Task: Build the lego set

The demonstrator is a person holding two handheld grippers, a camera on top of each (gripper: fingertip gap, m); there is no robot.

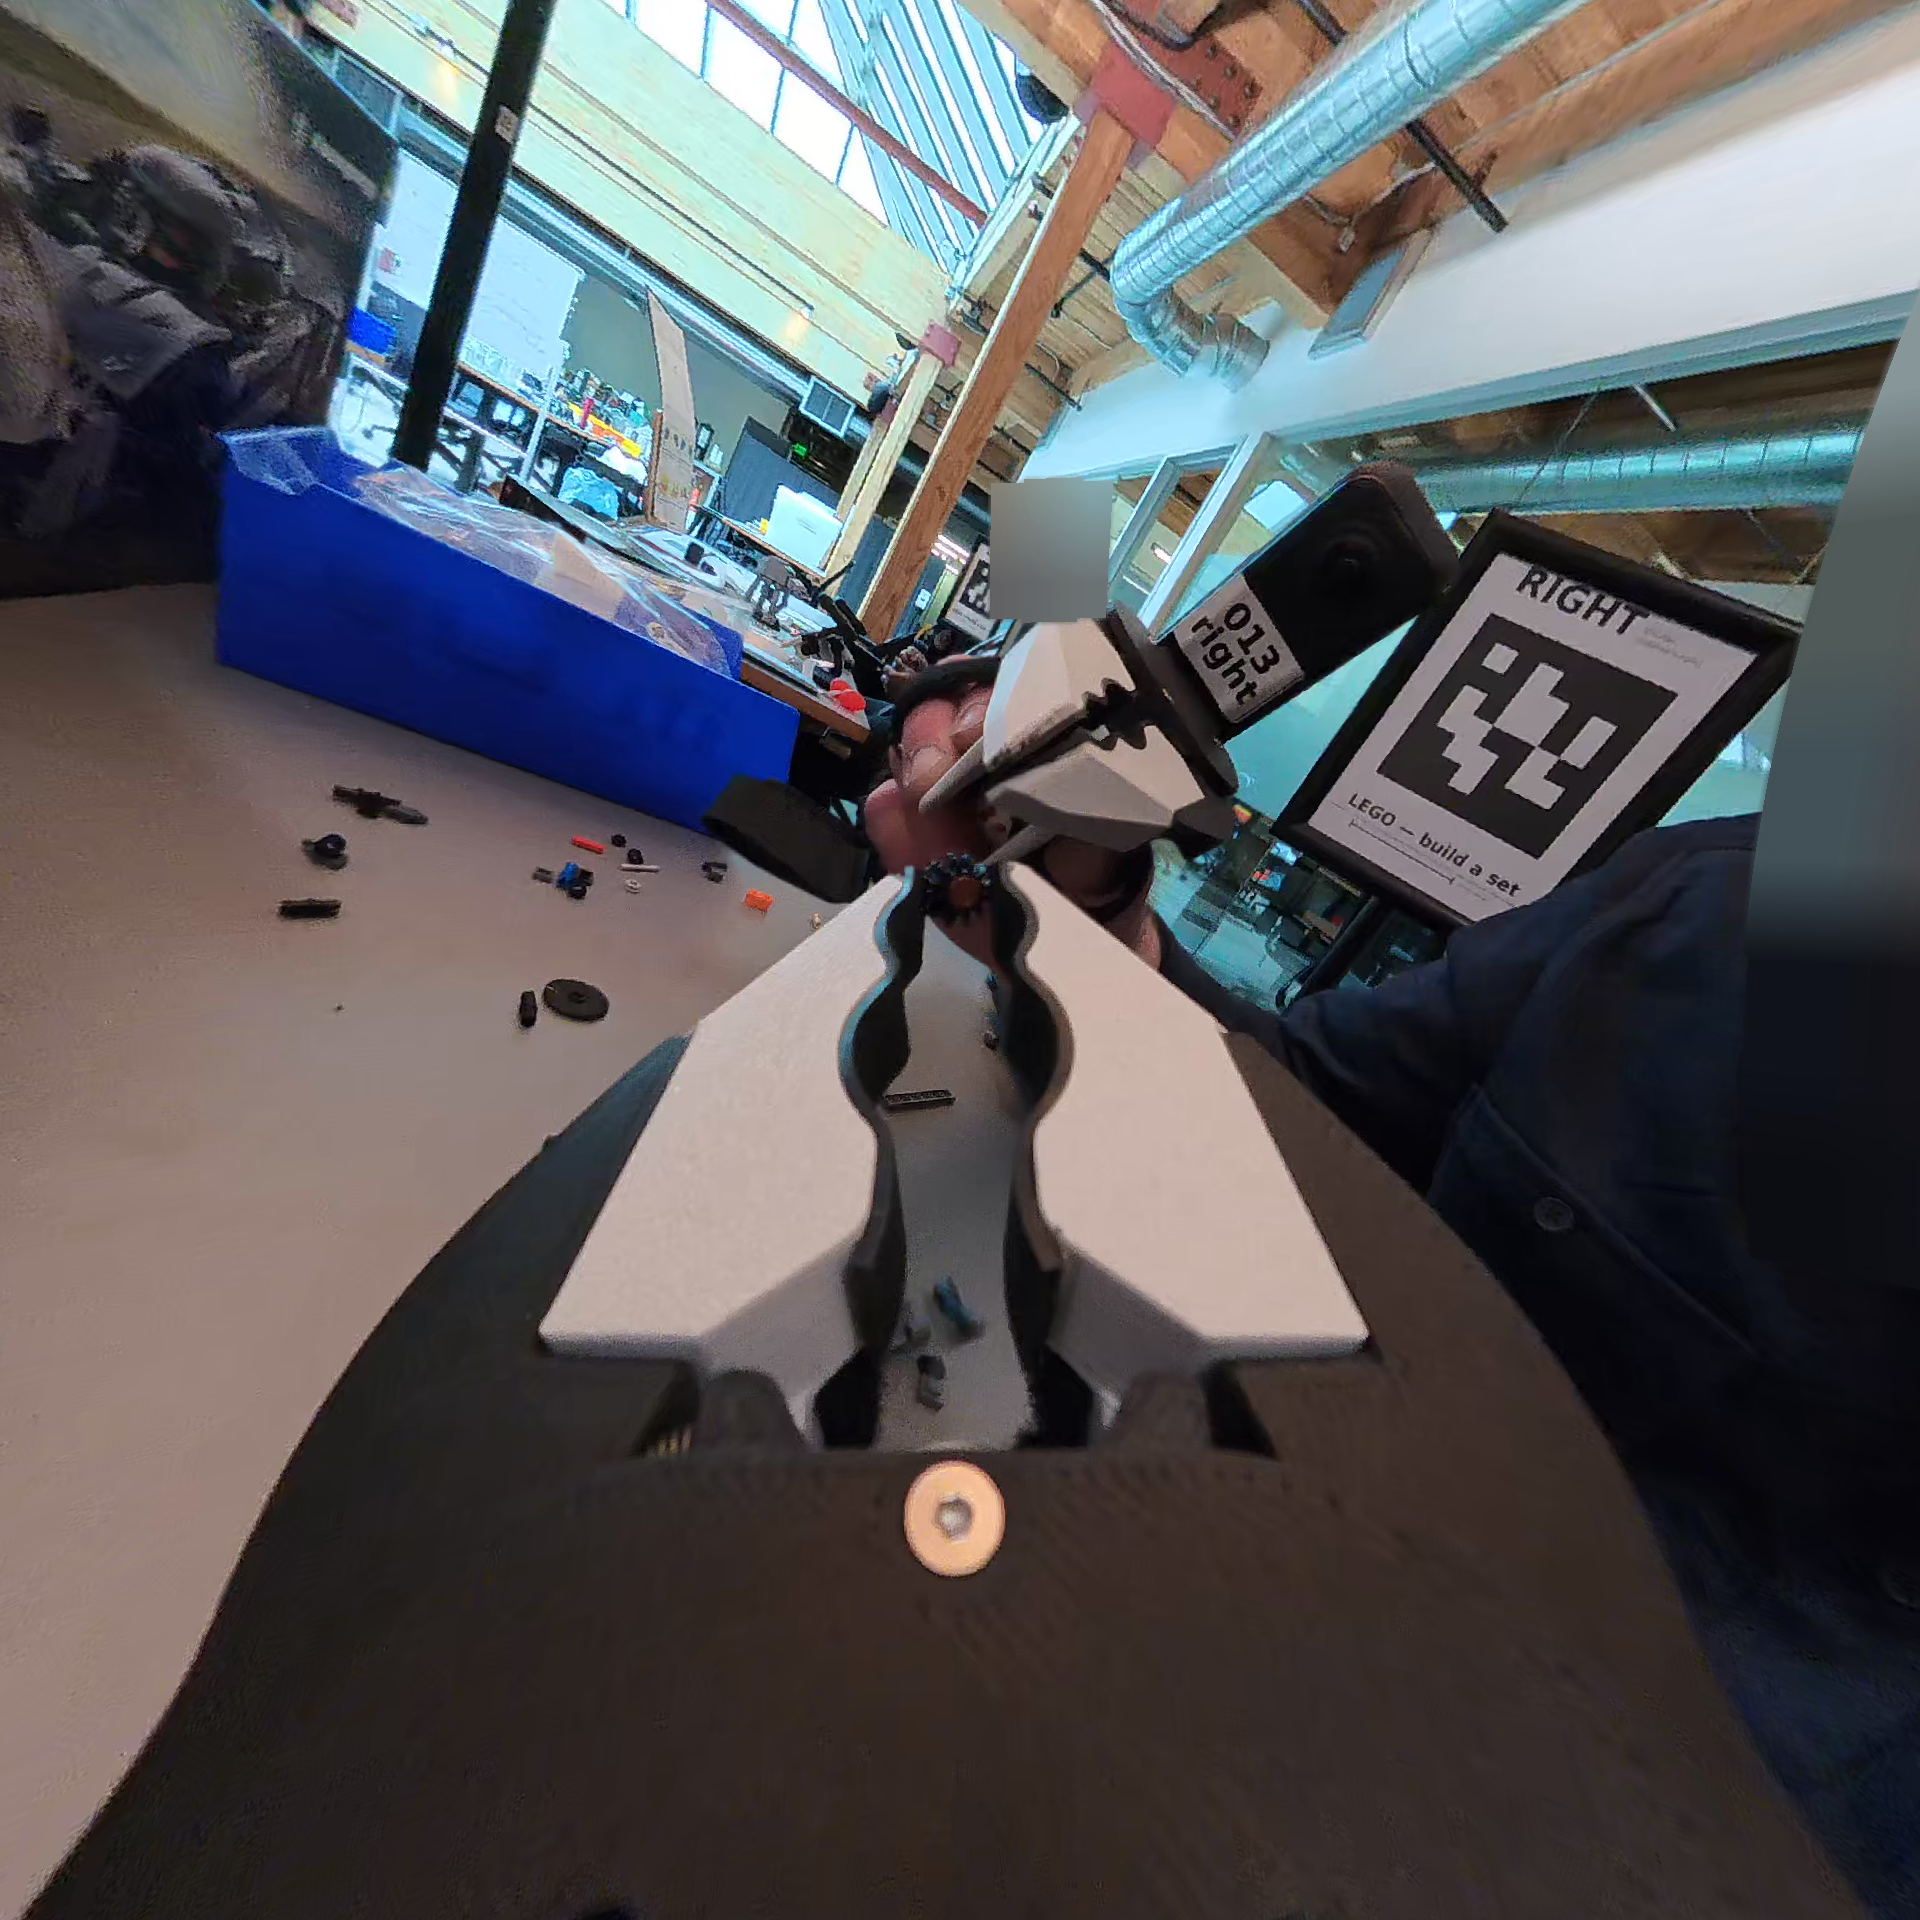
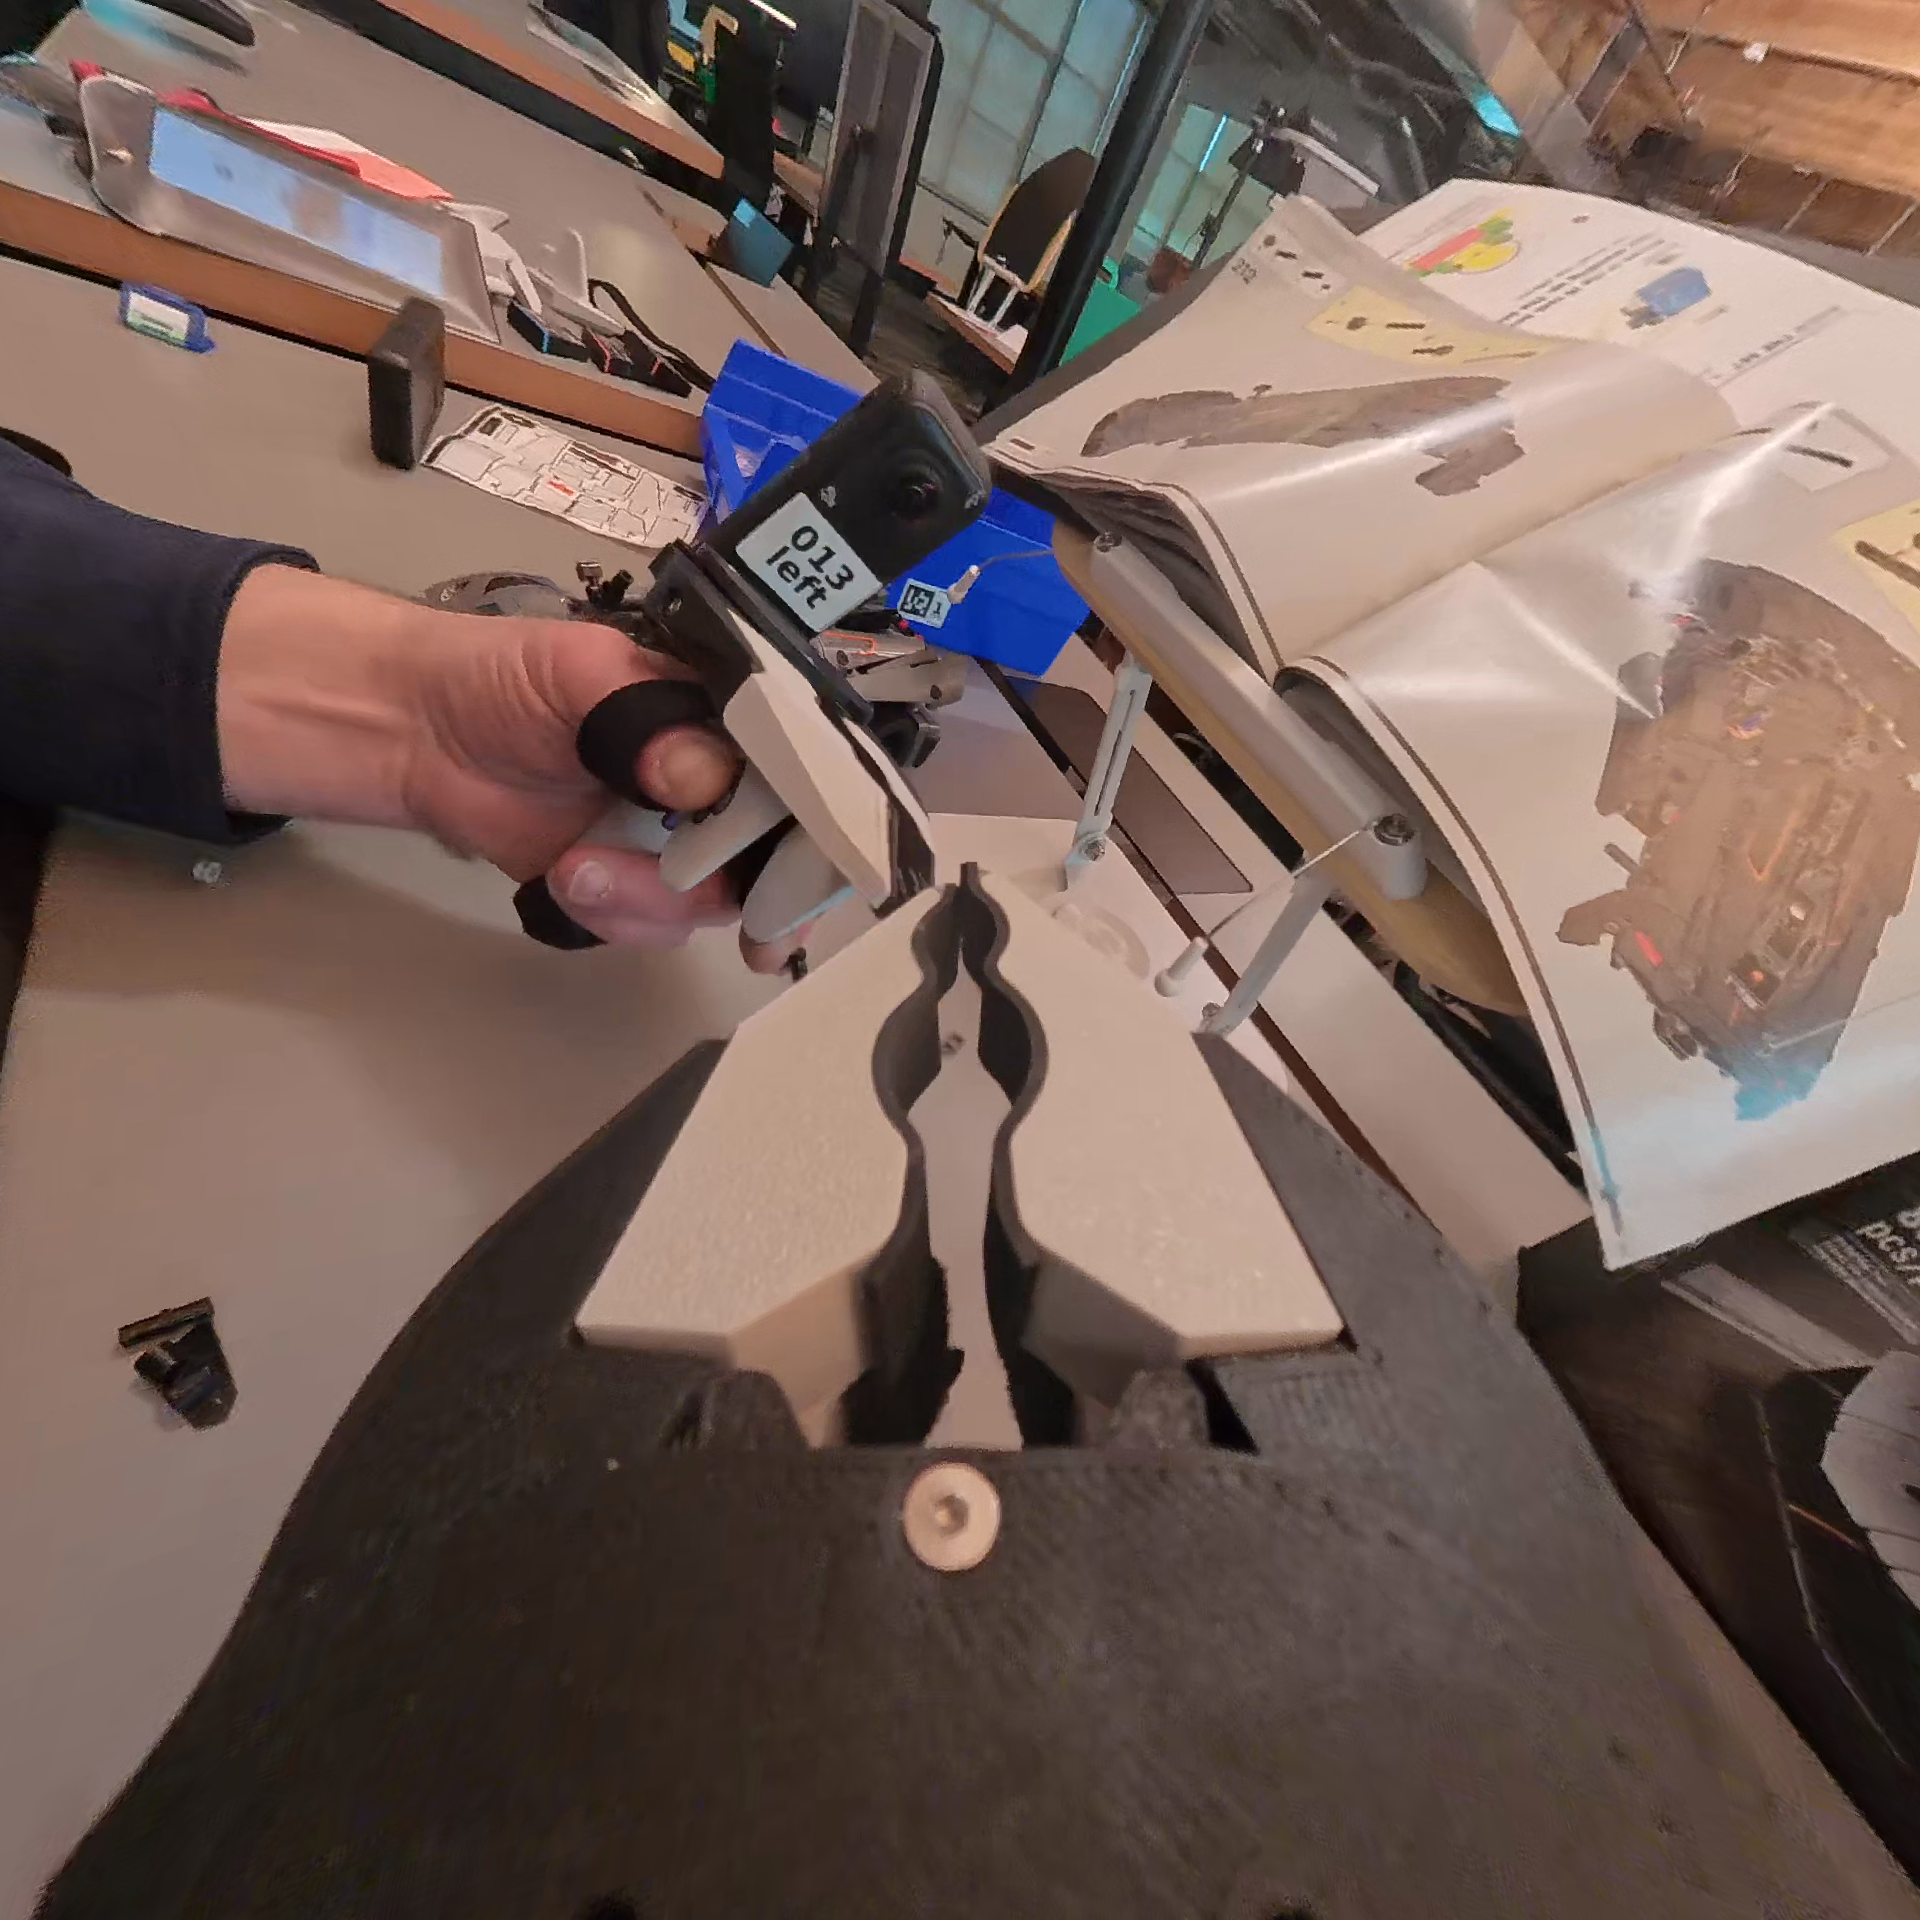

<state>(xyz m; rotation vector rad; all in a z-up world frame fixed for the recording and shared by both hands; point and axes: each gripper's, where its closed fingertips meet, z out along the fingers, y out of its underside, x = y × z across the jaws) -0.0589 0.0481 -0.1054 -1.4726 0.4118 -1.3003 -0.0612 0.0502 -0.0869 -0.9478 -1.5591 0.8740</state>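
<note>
Small black toothed gear [image 1: 957, 890] with orange hub — clamped at jaws' tips (above table), loose pieces [image 1: 578, 876] scattered behind.

Small black and orange plastic lego bits [image 1: 571, 878] scattered on pale grey tabletop [image 1: 156, 1143], blue plastic bin [image 1: 468, 644] behind them w/ clear bags inside, open paper instruction book [image 2: 1455, 623] on stand at table's right, flat black round disc [image 1: 575, 998] nearer than bits.

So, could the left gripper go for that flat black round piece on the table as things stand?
Probably not yet: the left gripper is shut on a small gear piece. The black disc itself lies in the open on the table.
</note>
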